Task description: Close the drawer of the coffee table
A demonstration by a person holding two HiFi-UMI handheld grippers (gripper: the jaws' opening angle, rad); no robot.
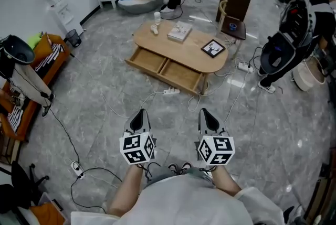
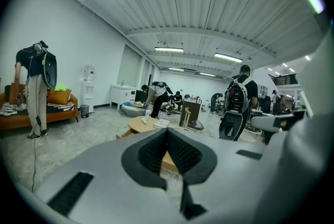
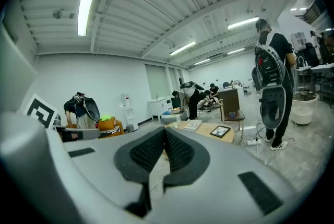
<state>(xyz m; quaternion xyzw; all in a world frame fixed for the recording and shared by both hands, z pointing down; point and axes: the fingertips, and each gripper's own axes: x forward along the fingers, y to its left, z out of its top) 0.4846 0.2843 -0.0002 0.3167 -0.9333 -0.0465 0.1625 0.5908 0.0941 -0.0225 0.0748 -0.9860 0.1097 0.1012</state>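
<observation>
Left gripper (image 1: 140,116) and right gripper (image 1: 207,114) both clamped shut, empty, side by side. The oval light-wood coffee table (image 1: 191,48) is straight ahead, well apart. Its pulled-out wooden drawer (image 1: 184,75) faces them, front edge crosswise; right gripper looks nearer.

Count: coffee table (image 1: 195,55), 1. Open drawers (image 1: 181,76) in it: 2, side by side. On the tabletop: book (image 1: 180,32), 1; framed picture (image 1: 213,48), 1; small white items (image 1: 155,27), probably 2, too small to separate for certain. On the floor: power strips (image 1: 171,91), 3. Handheld tools: 2, left gripper (image 1: 140,112) and right gripper (image 1: 206,111).
</observation>
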